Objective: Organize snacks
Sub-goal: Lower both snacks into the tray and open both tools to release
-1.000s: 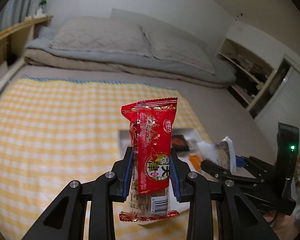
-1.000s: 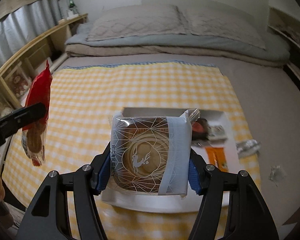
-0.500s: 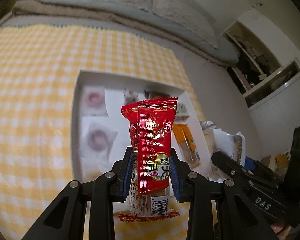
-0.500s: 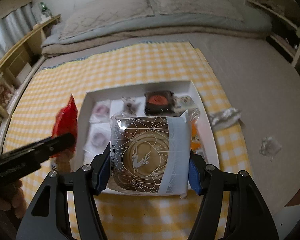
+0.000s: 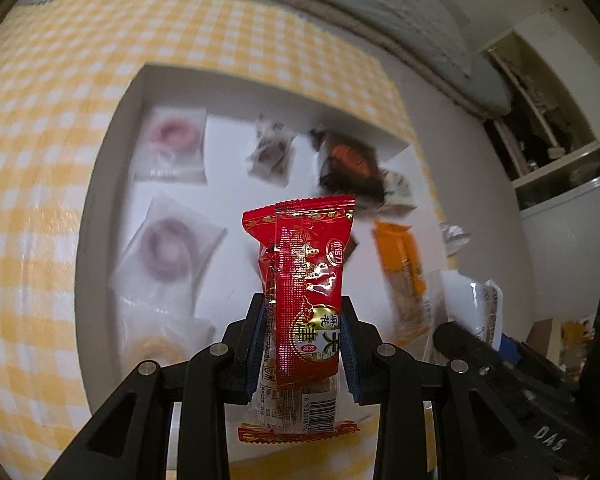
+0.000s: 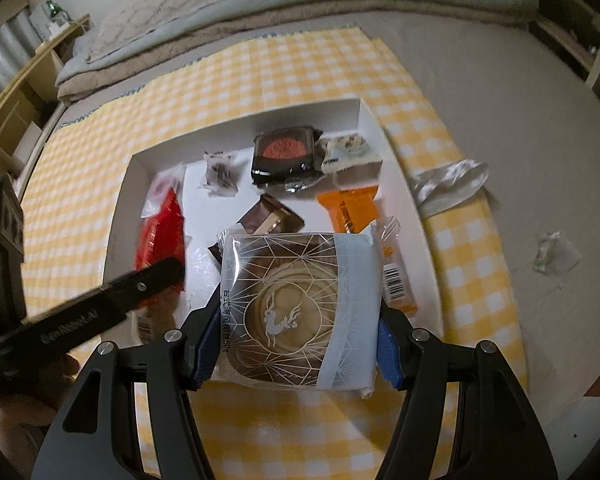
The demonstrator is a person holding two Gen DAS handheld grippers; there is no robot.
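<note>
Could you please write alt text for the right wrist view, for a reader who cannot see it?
The right hand-held gripper grips a blue-and-brown mooncake packet above a white tray of wrapped snacks on a yellow checked cloth. At left, the left hand-held gripper holds a red packet over the tray.

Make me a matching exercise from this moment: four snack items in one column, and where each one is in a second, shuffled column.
Items:
1. red snack packet
2. rabbit-print pastry pack
3. orange packet
4. crumpled clear wrapper

Places:
A. lying in the white tray, right side
B. clamped in the right gripper
C. on the checked cloth, outside the tray
D. clamped in the left gripper

Pairs: 1-D, 2-B, 3-A, 4-C
</note>
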